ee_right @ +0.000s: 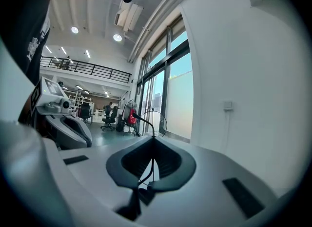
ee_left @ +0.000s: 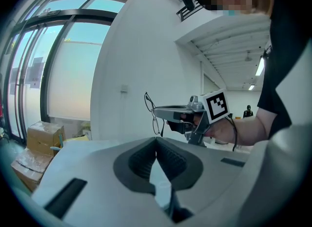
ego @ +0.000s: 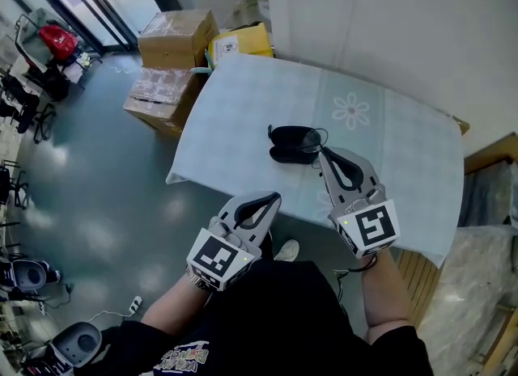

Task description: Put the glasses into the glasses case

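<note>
On the table (ego: 243, 116), pale blue cloth, a flower print (ego: 350, 111) toward the far side. The far and right edges run close along a white wall (ego: 388, 19). Off the far-left corner are stacked cardboard boxes (ego: 166, 67) and a yellow box (ego: 241, 41). The left and near edges drop to open grey floor (ego: 97, 172), so I read free room on those two sides.

The glasses case (ego: 291, 144) lies open mid-table, both black halves facing up. The inside is too dark for me to read.

My right gripper (ego: 321, 154) has its tip just beside the case's right end. In its own view the right gripper's jaws (ee_right: 153, 140) are pressed together on one thin temple arm of the glasses (ee_right: 145, 121), with a wire lens rim showing past the tips. From the left gripper view the glasses (ee_left: 155, 121) hang off that tip, clear of the cloth.

My left gripper (ego: 273, 198) sits at the table's near edge, well short of the case. Its jaws (ee_left: 156, 140) are closed tip to tip with nothing between them.
</note>
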The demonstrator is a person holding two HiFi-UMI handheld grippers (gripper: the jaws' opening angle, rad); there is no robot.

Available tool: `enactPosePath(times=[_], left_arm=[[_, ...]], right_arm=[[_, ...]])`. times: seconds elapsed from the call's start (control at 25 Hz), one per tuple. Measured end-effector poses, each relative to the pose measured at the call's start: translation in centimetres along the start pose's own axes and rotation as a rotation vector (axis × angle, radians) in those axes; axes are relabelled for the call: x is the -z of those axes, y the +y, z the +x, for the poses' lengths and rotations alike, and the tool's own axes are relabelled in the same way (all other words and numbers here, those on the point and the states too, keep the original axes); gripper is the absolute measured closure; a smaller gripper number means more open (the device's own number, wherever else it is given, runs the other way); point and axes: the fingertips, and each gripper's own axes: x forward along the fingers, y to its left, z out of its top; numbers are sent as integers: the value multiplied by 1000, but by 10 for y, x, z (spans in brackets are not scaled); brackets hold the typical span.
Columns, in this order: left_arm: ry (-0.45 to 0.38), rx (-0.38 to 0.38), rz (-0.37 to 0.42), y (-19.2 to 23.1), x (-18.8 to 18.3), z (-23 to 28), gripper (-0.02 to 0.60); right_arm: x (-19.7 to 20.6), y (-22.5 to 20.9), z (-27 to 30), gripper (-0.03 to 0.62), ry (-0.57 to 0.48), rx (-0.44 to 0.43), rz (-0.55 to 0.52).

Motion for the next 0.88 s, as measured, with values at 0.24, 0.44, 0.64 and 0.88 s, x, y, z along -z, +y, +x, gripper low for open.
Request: enactPosePath(times=[0.24, 0.44, 0.64, 0.88], left_arm=[[13, 8, -7, 0, 3, 8, 554], [16, 14, -5, 4, 4, 15, 554], [22, 15, -7, 15, 7, 22, 554], [31, 25, -26, 30, 15, 31, 554]], right_arm=[[13, -5, 11, 566, 36, -24, -8], [25, -11, 23, 566, 67, -40, -18], [41, -18, 40, 566, 109, -59, -16], [63, -21, 59, 566, 162, -75, -18]])
